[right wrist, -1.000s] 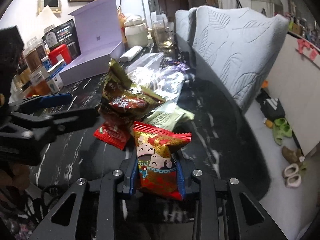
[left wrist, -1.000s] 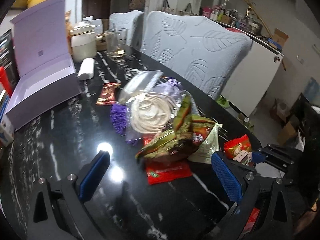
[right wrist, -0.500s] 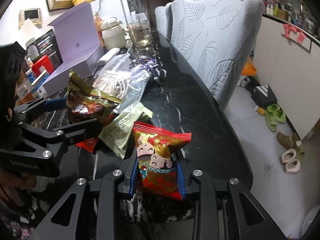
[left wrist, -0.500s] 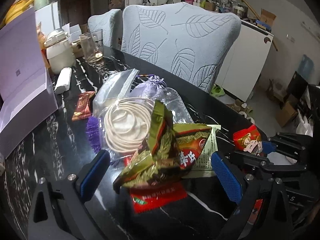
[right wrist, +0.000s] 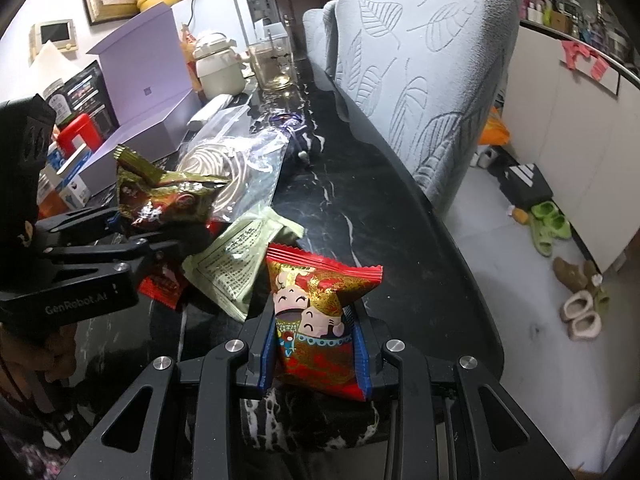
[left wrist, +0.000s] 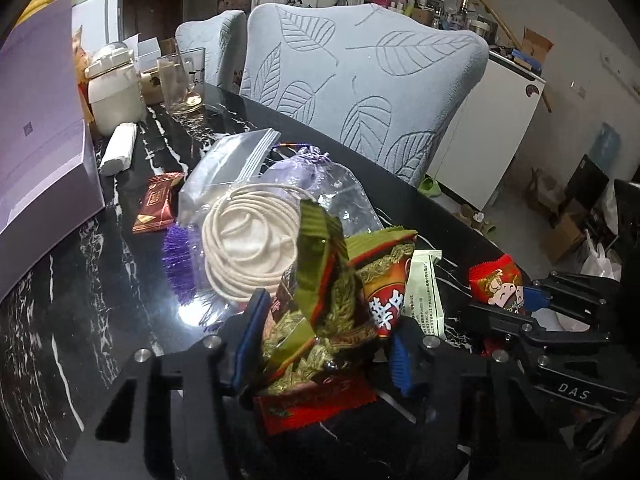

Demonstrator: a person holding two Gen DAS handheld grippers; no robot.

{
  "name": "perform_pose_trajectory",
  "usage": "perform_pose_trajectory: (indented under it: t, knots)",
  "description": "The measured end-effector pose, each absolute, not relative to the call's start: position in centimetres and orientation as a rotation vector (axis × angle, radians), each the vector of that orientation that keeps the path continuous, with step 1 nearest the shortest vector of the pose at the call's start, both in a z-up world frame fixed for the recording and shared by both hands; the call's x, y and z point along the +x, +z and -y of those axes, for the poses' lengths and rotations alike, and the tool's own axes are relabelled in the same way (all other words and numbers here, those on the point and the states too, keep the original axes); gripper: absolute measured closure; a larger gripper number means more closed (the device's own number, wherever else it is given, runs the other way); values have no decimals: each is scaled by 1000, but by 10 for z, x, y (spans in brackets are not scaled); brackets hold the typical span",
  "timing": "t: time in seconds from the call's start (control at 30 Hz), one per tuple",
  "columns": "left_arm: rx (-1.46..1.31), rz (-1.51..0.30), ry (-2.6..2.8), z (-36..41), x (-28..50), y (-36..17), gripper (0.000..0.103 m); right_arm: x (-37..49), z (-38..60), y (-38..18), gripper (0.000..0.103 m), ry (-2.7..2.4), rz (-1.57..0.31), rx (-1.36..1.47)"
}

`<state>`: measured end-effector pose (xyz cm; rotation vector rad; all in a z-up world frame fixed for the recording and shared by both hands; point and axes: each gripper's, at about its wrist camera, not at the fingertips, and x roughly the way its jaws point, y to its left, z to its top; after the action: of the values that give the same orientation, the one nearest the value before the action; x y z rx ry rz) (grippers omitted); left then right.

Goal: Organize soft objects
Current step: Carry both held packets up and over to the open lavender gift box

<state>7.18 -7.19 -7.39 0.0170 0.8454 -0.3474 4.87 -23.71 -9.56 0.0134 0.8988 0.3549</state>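
Observation:
My left gripper (left wrist: 326, 320) has its jaws closing, and the blue pads press both sides of a crumpled green-and-brown snack bag (left wrist: 332, 280) on the black marble table (left wrist: 80, 280). A flat red packet (left wrist: 316, 404) lies under the bag. A pale green sachet (left wrist: 422, 292) lies to its right. Behind sit a clear zip bag with a coiled cream cord (left wrist: 248, 240), a lilac pouch (left wrist: 304, 168) and a purple tassel (left wrist: 178, 256). My right gripper (right wrist: 314, 320) is shut on a red cartoon snack packet (right wrist: 316, 292), held upright near the table's right edge.
An open lilac box (left wrist: 36, 152) lines the left side, with a white jar (left wrist: 114, 84), a glass (left wrist: 182, 80) and a white roll (left wrist: 118, 148) at the back. A small brown packet (left wrist: 156, 204) lies near the box. Grey leaf-pattern chairs (left wrist: 360, 80) stand behind the table.
The left jaws went from wide open to closed around the green-and-brown snack bag. The right gripper kept its hold on the red packet and shifted slightly.

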Motion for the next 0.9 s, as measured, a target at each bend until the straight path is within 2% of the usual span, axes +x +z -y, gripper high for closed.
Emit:
perform_pose_trajectory:
  t: [0.9]
  knots:
    - [-160, -763, -157, -11, -2, -50, 51, 16, 181, -77, 72, 525, -825, -86]
